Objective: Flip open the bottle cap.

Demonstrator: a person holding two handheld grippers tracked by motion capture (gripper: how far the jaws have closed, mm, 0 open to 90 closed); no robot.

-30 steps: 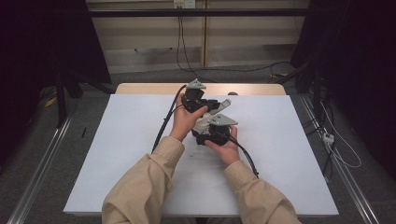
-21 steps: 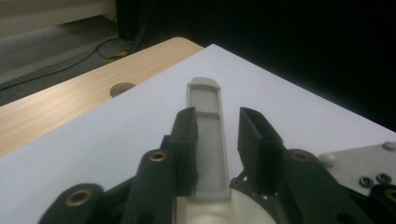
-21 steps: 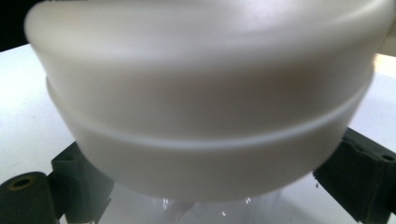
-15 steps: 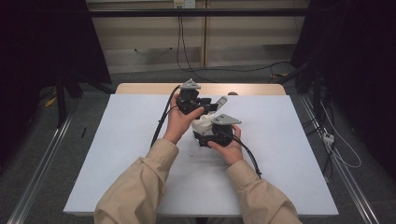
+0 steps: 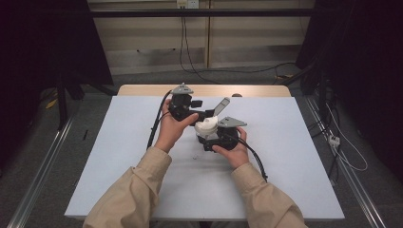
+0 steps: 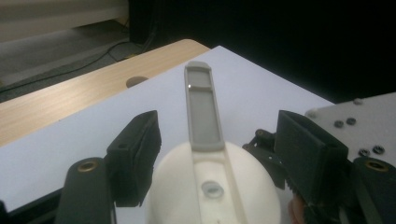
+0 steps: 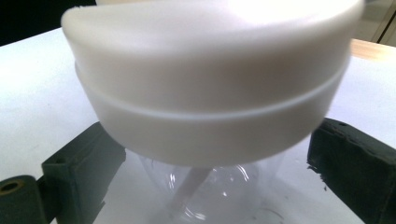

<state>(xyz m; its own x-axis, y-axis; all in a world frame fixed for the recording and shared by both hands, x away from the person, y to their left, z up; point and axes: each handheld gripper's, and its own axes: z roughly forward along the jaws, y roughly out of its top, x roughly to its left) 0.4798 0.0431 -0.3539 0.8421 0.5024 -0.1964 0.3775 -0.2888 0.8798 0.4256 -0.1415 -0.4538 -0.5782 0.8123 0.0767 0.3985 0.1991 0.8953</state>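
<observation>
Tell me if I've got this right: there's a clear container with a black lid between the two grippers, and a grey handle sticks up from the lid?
Not quite: the lid is white, not black, as the left gripper view shows. The rest holds: the container under it is clear, it sits between the left gripper and the right gripper, and a grey handle rises from the lid.

sleeves [image 5: 142, 190]: showing tan, long | grippers: left gripper [image 5: 205, 115], right gripper [image 5: 209, 135] showing black bodies, grey screwed plates, black cables
</observation>
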